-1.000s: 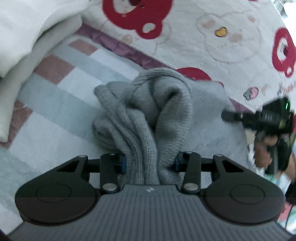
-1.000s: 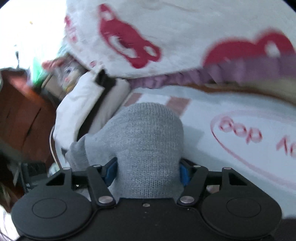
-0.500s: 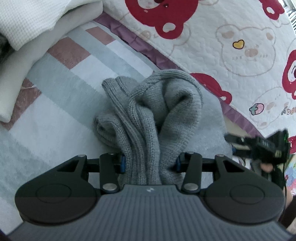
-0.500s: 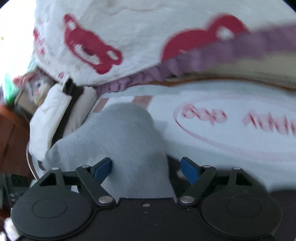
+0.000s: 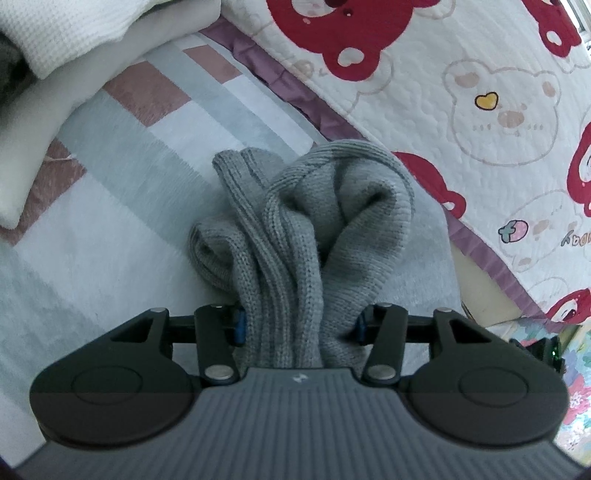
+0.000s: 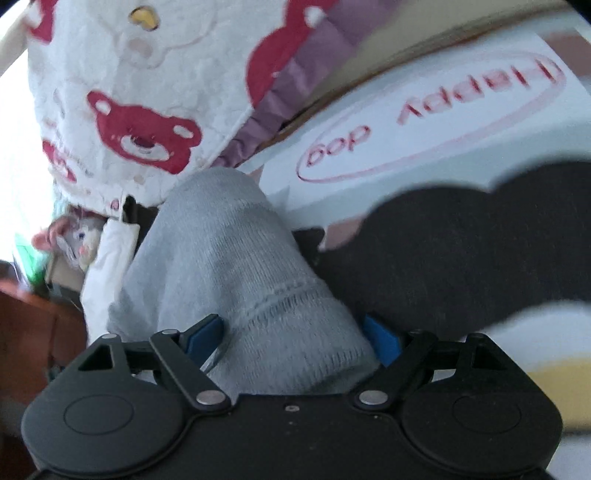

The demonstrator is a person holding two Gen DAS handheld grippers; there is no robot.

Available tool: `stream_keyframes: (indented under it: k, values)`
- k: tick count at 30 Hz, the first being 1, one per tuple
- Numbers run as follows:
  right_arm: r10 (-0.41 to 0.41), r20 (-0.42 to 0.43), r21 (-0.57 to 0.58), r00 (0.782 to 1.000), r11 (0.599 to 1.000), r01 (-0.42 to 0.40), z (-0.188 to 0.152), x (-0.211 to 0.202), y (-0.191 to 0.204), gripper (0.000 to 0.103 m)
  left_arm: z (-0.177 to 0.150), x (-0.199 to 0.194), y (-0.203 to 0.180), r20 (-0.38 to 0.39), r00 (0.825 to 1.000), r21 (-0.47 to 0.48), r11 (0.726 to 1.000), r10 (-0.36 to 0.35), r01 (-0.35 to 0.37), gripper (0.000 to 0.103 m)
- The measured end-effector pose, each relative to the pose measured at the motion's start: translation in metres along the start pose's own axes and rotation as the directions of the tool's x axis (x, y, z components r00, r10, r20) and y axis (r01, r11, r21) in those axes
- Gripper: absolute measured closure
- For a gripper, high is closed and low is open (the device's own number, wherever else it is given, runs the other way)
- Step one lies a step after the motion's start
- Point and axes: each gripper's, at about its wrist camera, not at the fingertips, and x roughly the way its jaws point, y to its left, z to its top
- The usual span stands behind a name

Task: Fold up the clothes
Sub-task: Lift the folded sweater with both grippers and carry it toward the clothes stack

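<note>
Grey knit [image 5: 306, 236], bunched and ribbed, lies on the pale rug [image 5: 122, 206] with pink and grey-blue blocks. It sits just beside the quilt's purple frill [image 5: 295, 96]; part of the bundle touches that edge.

Left gripper [image 5: 299, 325]: jaws are opening. The knit runs up between them, and both blue pads [image 5: 239, 326] still touch the folds on either side, so the cloth is still pinched. The knit rises from the jaws in thick vertical ridges and rolls over into a hooded loop at the far end.

Right gripper [image 6: 291, 339]: jaws spread wide, as far as they go. A smooth rounded hump of the knit [image 6: 236, 266] with a stitched hem line lies between them. The blue fingers [image 6: 205, 332] stand at the flanks of the cloth; the view is blurred, and no squeeze shows in the fabric.

Quilt [image 5: 480, 92], white with red bears and pale bear outlines, lies beyond the knit in the left view. In the right view the same quilt [image 6: 140, 110] hangs behind the knit.

White waffle cloth [image 5: 62, 33] and a pillow [image 5: 48, 110] are stacked well apart from the knit, at the rug's far left corner.

Right of the knit in the right view: a dark blurred shape [image 6: 461, 251], unidentified. Beyond it a red oval [image 6: 436, 114] with lettering printed on the rug. A small plush toy [image 6: 79, 240] sits left of the knit, under the quilt's edge.
</note>
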Motion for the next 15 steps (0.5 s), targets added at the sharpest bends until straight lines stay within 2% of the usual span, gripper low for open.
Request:
stream_keyframes:
  k: [3, 4, 7, 9, 11, 13, 15]
  values:
    - [0.025, -0.013, -0.104, 1.0, 0.994, -0.026, 0.017, 0.014, 0.007, 0.014, 0.0, 0.001, 0.001, 0.0, 1.0, -0.003, 1.0, -0.004, 0.004, 0.052]
    - [0.052, -0.043, -0.115, 0.998, 0.992, -0.057, 0.024, 0.023, 0.008, 0.014, 0.001, 0.002, 0.001, -0.001, 1.0, -0.002, 1.0, -0.007, 0.007, 0.052]
    - [0.131, -0.131, -0.091, 0.983, 0.986, -0.143, 0.048, 0.051, 0.012, 0.012, 0.003, 0.007, 0.003, -0.008, 1.0, 0.002, 1.0, -0.025, 0.025, 0.051]
    - [0.132, -0.161, -0.09, 0.978, 0.985, -0.148, 0.062, 0.066, 0.02, 0.012, 0.004, 0.007, 0.001, -0.007, 1.0, 0.034, 0.999, -0.023, 0.024, 0.053]
    - [0.125, -0.193, -0.133, 0.973, 0.979, -0.152, 0.07, 0.075, 0.034, 0.019, 0.003, 0.004, -0.009, 0.002, 1.0, 0.107, 0.994, -0.007, 0.007, 0.057]
    - [0.124, -0.204, -0.159, 0.971, 0.975, -0.158, 0.075, 0.071, 0.049, 0.032, 0.001, 0.001, -0.02, 0.015, 1.0, 0.189, 0.982, 0.011, -0.014, 0.06]
    - [0.131, -0.207, -0.182, 0.97, 0.969, -0.169, 0.076, 0.062, 0.059, 0.034, 0.0, -0.006, -0.028, 0.021, 1.0, 0.234, 0.972, 0.003, -0.008, 0.061]
